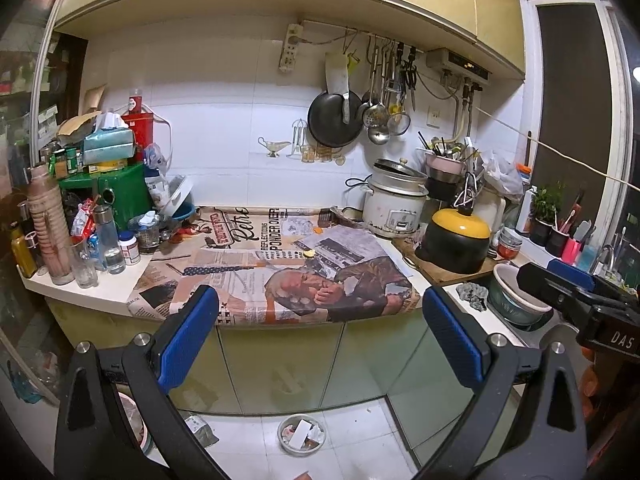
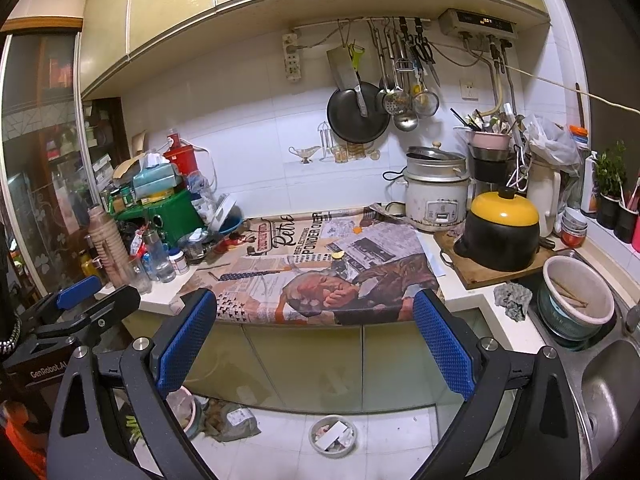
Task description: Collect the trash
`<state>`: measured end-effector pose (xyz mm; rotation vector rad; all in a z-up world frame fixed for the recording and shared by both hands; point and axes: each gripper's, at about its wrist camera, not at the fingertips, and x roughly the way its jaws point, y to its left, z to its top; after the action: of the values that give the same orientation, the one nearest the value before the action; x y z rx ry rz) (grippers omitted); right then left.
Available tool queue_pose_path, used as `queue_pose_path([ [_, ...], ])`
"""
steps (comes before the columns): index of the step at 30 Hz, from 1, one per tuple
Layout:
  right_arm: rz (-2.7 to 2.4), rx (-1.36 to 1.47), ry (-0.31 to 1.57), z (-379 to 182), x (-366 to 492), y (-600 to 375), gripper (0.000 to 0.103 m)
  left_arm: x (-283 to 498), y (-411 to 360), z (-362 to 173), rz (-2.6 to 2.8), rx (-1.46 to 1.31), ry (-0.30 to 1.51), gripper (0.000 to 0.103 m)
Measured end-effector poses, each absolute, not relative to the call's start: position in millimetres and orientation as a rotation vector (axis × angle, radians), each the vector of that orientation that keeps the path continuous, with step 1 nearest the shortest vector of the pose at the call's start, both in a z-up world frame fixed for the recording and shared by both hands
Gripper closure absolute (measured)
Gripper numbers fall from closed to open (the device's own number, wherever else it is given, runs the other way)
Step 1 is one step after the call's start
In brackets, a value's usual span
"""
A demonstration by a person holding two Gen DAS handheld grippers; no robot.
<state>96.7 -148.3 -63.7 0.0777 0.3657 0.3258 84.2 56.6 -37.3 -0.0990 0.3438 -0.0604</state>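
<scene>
Right gripper (image 2: 316, 328) held before the counter's edge, blue fingers spread wide, nothing between them. Left gripper (image 2: 80, 296) at the left border, level with the counter, jaw state unclear from here. Counter (image 2: 460, 300) spread with newspaper (image 2: 304, 276); a small yellow scrap (image 2: 338, 255) and an orange scrap (image 2: 357, 229) lying on the print, apart from each other. Black pot with a yellow lid (image 2: 500, 232) on a wooden board (image 2: 480, 276), just beside a white rice cooker (image 2: 436, 192). Grey crumpled rag (image 2: 512, 298) near the sink (image 2: 608, 384). Down on the tiled floor, a small round bowl (image 2: 333, 436) filled with paper bits.
</scene>
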Motion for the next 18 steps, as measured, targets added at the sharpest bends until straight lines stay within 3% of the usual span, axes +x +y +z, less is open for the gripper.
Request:
queue_pose_path([
  [18,0.326,0.084,0.371,-65.2,93.7,-155.3,0.005,82.4,43.6,-36.4,-0.063,-0.08,0.335,0.001],
])
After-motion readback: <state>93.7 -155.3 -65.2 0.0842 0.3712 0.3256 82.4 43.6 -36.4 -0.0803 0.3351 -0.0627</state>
